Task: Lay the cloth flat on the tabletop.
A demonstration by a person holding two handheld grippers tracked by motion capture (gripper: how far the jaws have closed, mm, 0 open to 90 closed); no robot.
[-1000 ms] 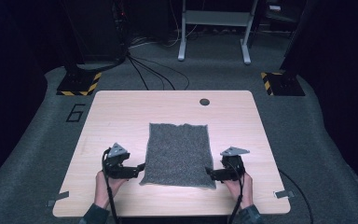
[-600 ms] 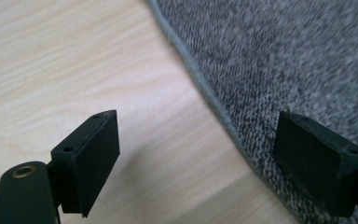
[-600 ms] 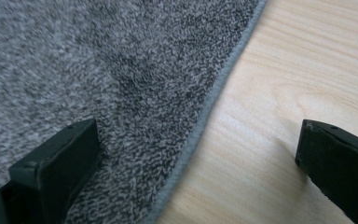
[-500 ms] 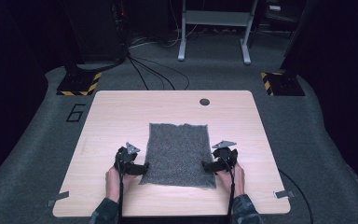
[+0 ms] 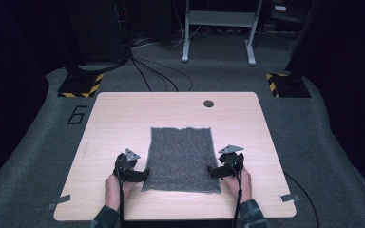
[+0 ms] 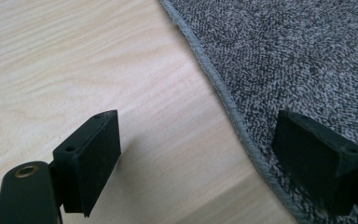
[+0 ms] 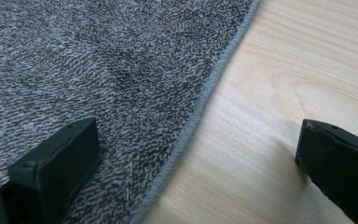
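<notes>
Numeral "6" [image 5: 77, 115] on floor beside table [image 5: 123, 114]; both hand-held grippers' jaws apart, straddling grey towel [image 5: 183, 156] edges.

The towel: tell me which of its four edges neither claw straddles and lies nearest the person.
The towel's near edge, running between the left claw and right claw; those straddle the side edges.

We see the wooden table [image 5: 123, 123] brightly lit from above while the surrounding floor [image 5: 38, 142] sinks into darkness. Both gripper views look sharp on the towel [image 7: 98, 70], with jaws casting soft shadows.
</notes>
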